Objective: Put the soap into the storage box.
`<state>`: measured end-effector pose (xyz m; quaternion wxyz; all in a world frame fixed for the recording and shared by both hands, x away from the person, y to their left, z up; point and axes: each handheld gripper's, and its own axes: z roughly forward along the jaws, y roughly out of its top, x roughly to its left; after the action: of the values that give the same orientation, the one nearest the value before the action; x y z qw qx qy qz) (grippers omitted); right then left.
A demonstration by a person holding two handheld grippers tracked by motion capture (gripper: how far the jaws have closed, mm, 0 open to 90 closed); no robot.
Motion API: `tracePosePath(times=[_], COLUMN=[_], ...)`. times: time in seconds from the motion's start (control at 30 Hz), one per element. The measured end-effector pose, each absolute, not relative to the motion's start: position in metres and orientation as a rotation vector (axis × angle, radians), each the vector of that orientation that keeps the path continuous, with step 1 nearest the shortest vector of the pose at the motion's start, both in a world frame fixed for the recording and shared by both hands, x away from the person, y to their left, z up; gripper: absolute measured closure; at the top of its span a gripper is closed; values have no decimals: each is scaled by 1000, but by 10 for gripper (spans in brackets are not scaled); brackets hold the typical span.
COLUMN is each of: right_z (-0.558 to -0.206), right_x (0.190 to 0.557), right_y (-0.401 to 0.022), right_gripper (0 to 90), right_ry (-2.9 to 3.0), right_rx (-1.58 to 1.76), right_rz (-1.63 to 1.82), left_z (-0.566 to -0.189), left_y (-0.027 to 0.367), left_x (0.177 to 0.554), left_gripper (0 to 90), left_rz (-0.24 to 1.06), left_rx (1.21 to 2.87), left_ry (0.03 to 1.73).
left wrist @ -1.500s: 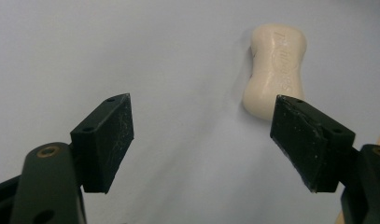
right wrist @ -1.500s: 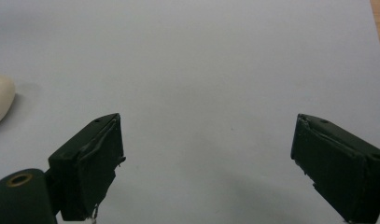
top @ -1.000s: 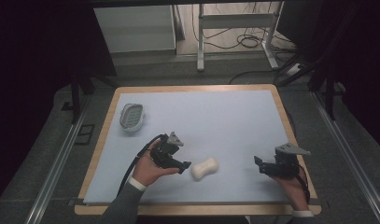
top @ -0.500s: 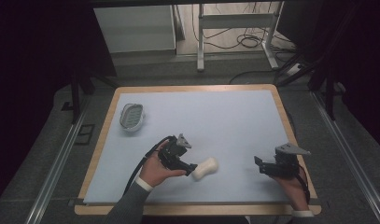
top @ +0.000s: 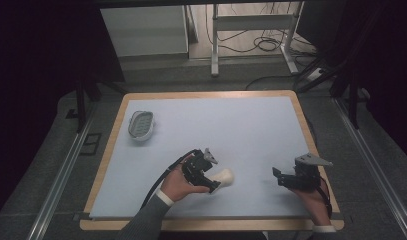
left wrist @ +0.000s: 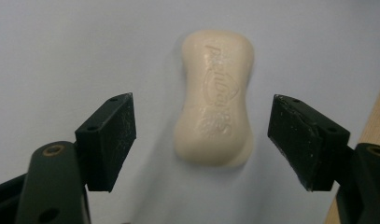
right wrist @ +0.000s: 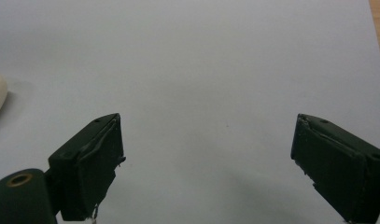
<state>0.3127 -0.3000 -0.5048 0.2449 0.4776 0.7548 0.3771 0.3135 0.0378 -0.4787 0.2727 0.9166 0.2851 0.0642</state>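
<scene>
- Left claw (left wrist: 201, 140) was spread around the cream, waisted soap bar (left wrist: 216, 95), jaws just closing in, not touching yet.
- Right claw (right wrist: 206, 163) sat spread wide over the pale blue table (right wrist: 215, 60).

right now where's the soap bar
The soap bar lies on the blue mat near its front edge, left of centre, between the left gripper's open jaws, untouched.

The left tongs (top: 217, 181) sit low in the left hand (top: 177, 186), pointing right, the grey-sleeved forearm slanting in from below. Their jaws have just been closing but stand wide, pads pressing on nothing. The right tongs (top: 277, 177) point left in the right hand (top: 311, 195), jaws wide apart.
</scene>
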Motion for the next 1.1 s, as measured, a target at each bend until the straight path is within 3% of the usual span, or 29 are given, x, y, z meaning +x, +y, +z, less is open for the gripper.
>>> tracePosePath(times=[0.73,1.0,1.1], right_z=[-506,-507,-508], right_x=[314,314,314], right_y=[-302,-303,-303], right_gripper=[91,91,91], right_ry=[2059,2060,2059], right_rx=[1312,1310,1312], right_rz=[1023,1019,1014], left_z=[-495,-501,-503], left_y=[13,11,10], left_x=[324,326,326], left_gripper=[274,311,366], left_rz=[134,116,116], left_rx=[2555,2582,2591], left_ry=[752,774,772])
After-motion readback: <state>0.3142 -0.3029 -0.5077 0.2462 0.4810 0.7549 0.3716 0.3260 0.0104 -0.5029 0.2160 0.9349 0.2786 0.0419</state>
